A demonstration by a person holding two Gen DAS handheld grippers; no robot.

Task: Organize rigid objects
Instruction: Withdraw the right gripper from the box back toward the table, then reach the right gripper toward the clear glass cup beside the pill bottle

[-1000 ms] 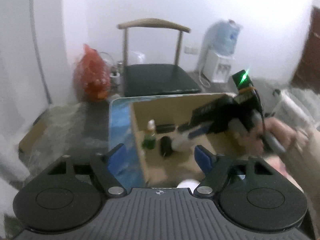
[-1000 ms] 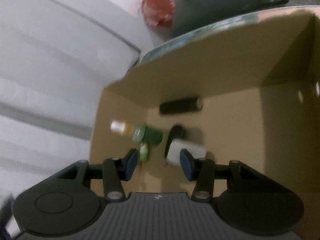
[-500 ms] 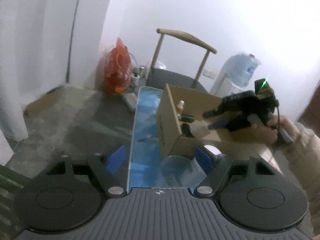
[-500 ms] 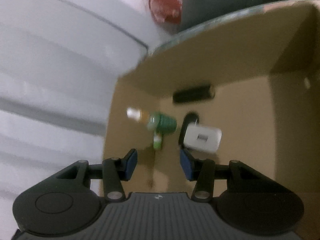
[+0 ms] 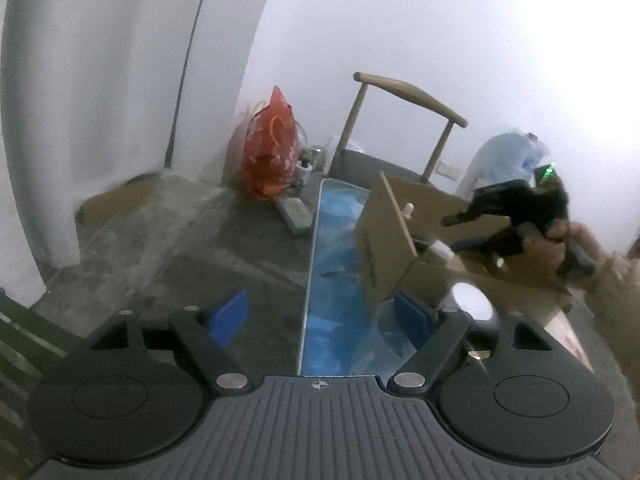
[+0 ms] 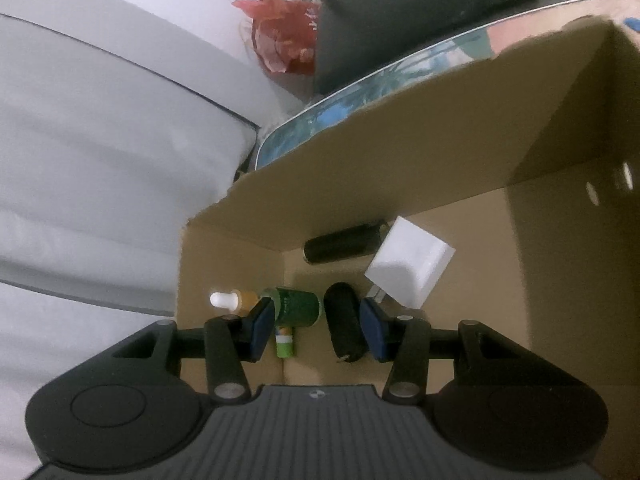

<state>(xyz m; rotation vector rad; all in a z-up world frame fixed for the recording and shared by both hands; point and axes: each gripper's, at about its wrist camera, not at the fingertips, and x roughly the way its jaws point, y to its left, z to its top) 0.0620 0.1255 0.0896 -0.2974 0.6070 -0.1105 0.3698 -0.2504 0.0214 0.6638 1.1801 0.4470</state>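
Scene: a person packs small hard items into a cardboard box [image 6: 400, 128] set on a blue-patterned table [image 5: 336, 240], w/ a handheld gripper in each hand.

Right gripper [image 6: 318, 322]: hangs over the open box, nose tipped down into it. Fingers partly spread, nothing clamped; the items seen between them lie on the box floor below.

White charger [image 6: 412, 268]: lies loose on the box floor, just beside the black cylinder [image 6: 342, 244] at the back wall, clear of the pads. Judged already dropped off.

Other box contents: green bottle [image 6: 298, 308], white-capped dropper bottle [image 6: 230, 300], small green-white tube [image 6: 285, 344], dark oval case [image 6: 344, 324]. All bunched toward the box's left corner, prob. to leave floor free on the right.

Left gripper [image 5: 320, 316]: outside the box, near its front corner, low over the table edge. Jaws have just been opening wider; nothing between them, empty.

White round thing [image 5: 474, 304]: sits on the table by the box, just past the left gripper's right finger; too blurred to ID. Likely the next pick, which would explain the wide jaws.

Backdrop: chair [image 5: 404, 92], red bag [image 5: 272, 152] on the floor.
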